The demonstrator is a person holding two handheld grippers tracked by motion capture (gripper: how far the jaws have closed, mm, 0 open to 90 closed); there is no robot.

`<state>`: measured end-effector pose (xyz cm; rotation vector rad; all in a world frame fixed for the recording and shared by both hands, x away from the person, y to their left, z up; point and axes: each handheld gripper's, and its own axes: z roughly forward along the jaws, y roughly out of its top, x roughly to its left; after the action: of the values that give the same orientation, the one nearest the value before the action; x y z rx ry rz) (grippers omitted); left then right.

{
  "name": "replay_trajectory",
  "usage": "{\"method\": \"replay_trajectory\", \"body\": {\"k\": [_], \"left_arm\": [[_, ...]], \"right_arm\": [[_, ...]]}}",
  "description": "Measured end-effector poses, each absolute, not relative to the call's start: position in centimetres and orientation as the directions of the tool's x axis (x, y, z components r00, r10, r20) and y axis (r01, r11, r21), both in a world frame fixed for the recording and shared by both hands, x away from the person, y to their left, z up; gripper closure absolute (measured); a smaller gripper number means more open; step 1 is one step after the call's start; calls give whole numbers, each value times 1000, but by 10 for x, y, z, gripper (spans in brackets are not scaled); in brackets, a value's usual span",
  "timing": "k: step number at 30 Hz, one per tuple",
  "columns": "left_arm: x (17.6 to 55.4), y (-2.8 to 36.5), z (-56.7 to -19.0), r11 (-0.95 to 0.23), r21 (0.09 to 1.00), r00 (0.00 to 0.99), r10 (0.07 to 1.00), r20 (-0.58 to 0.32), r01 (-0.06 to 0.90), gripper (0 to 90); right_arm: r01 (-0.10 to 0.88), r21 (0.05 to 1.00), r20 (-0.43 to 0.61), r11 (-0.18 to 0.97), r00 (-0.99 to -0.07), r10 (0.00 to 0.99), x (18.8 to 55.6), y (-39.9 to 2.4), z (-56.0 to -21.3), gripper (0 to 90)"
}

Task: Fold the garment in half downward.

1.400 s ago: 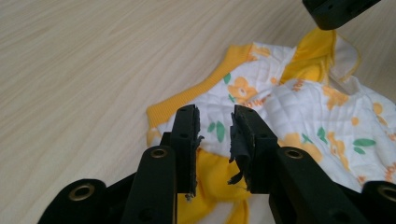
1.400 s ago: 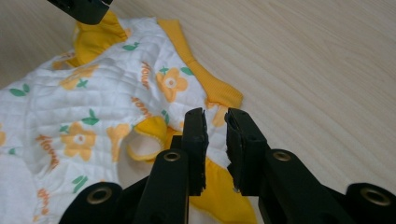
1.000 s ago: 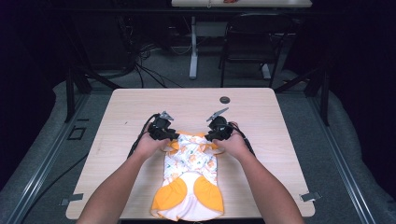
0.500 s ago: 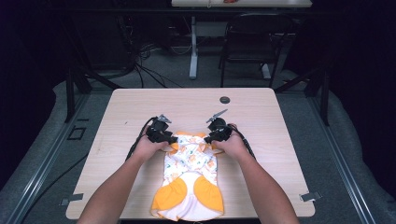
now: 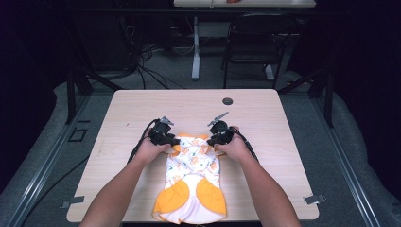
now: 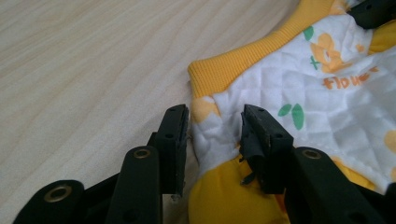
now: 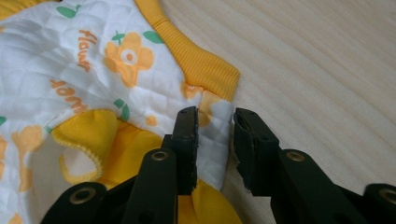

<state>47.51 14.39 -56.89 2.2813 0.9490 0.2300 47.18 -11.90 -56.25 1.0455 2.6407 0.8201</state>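
Observation:
A white quilted baby garment (image 5: 194,175) with orange flowers and yellow ribbed trim lies flat on the wooden table (image 5: 142,109), its yellow parts toward the near edge. My left gripper (image 5: 176,142) is at its far left corner. In the left gripper view a fold of the white garment (image 6: 303,93) fills the gap of the left gripper (image 6: 215,126), whose jaws have just been closing on it. My right gripper (image 5: 210,140) is at the far right corner. The right gripper (image 7: 215,126) has also just been closing, and the garment's (image 7: 93,70) corner flap is pinched between its jaws.
A small black round grommet (image 5: 228,101) sits in the tabletop near the far edge. Bare wood lies left, right and beyond the garment. Past the table stand a dark chair (image 5: 250,52), a white table leg (image 5: 195,52) and floor cables (image 5: 146,56).

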Motion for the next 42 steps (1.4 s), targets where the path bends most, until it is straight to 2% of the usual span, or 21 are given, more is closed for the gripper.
{"method": "replay_trajectory", "body": {"k": [8, 12, 18, 23, 30, 42], "left_arm": [[474, 144, -569, -533, 628, 738, 667, -100, 566, 709], [473, 144, -570, -538, 634, 742, 665, -86, 555, 762], [473, 142, -570, -530, 634, 732, 676, -85, 563, 825], [473, 142, -568, -530, 627, 728, 679, -90, 571, 847], [469, 143, -562, -556, 623, 738, 673, -51, 550, 873], [459, 149, -539, -541, 668, 753, 657, -43, 511, 881]], "right_arm": [[593, 543, 54, 595, -732, 679, 472, -118, -561, 765], [595, 546, 65, 590, -732, 678, 471, -116, -562, 827], [575, 548, 43, 607, -744, 666, 469, -114, -562, 863], [568, 537, 21, 623, -748, 664, 469, -113, -560, 872], [556, 532, -5, 639, -752, 659, 467, -115, -553, 885], [510, 571, -23, 644, -774, 633, 457, -123, -532, 888]]}}
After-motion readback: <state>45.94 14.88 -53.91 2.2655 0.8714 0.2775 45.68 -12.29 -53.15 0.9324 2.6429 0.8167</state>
